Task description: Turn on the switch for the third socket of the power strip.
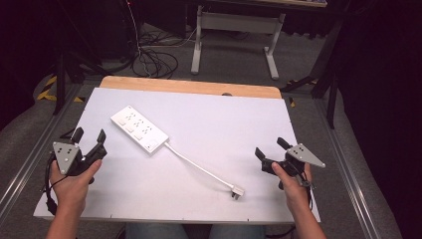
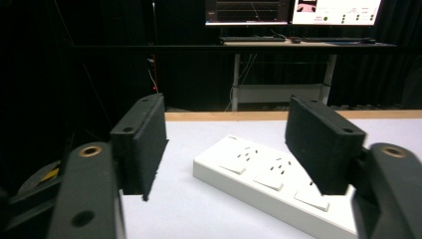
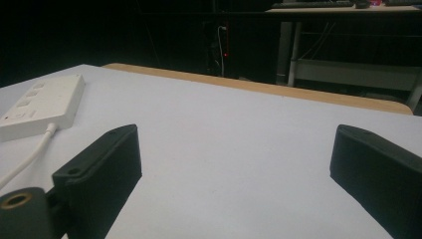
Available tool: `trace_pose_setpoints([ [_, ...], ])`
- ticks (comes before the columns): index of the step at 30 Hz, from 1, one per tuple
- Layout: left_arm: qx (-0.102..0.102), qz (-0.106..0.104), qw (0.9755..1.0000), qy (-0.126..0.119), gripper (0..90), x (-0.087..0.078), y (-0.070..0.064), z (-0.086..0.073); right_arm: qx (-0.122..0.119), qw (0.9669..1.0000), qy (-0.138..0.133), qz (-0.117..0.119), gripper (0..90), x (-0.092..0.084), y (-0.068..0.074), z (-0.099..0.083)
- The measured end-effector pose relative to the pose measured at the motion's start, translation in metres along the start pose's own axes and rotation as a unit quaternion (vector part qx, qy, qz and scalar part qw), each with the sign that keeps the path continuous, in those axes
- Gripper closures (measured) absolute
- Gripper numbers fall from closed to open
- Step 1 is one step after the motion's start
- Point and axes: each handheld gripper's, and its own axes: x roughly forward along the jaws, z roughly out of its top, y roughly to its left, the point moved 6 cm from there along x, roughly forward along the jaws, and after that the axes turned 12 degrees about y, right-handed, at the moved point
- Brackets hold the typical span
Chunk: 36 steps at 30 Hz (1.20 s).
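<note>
Power strip (image 1: 139, 129) lay left of table centre, cord (image 1: 199, 167) trailing to plug (image 1: 237, 191). Your left gripper (image 1: 89, 135) and right gripper (image 1: 270, 147) stood open, empty. Strip probably light, rigid, slick; grip across narrow sides.

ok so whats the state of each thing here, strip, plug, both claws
power strip: flat on the table, sockets up, nothing plugged in
plug: lying loose on the table, not plugged in
cord: slack, running from strip to plug
left claw: open, holding nothing
right claw: open, holding nothing
</note>
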Motion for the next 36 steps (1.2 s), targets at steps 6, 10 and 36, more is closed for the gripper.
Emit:
trace_pose_setpoints([
  [6, -0.004, -0.009, 0.9999, 0.004, 44.5, -0.0012, -0.0004, 0.0002, 0.000, 1.0000, 0.000, 0.001, 6.3, 0.0001, 0.0007, 0.0000],
  [10, 0.004, -0.012, 0.9999, 0.008, 51.3, -0.0022, 0.0006, 0.0005, 0.000, 1.0000, 0.000, 0.000, 6.3, 0.0002, 0.0002, -0.0002],
  [36, 0.002, -0.019, 0.9997, 0.011, 82.2, -0.0059, 0.0065, 0.0026, 0.002, 1.0000, -0.002, 0.001, 6.2, -0.0008, -0.0001, 0.0003],
])
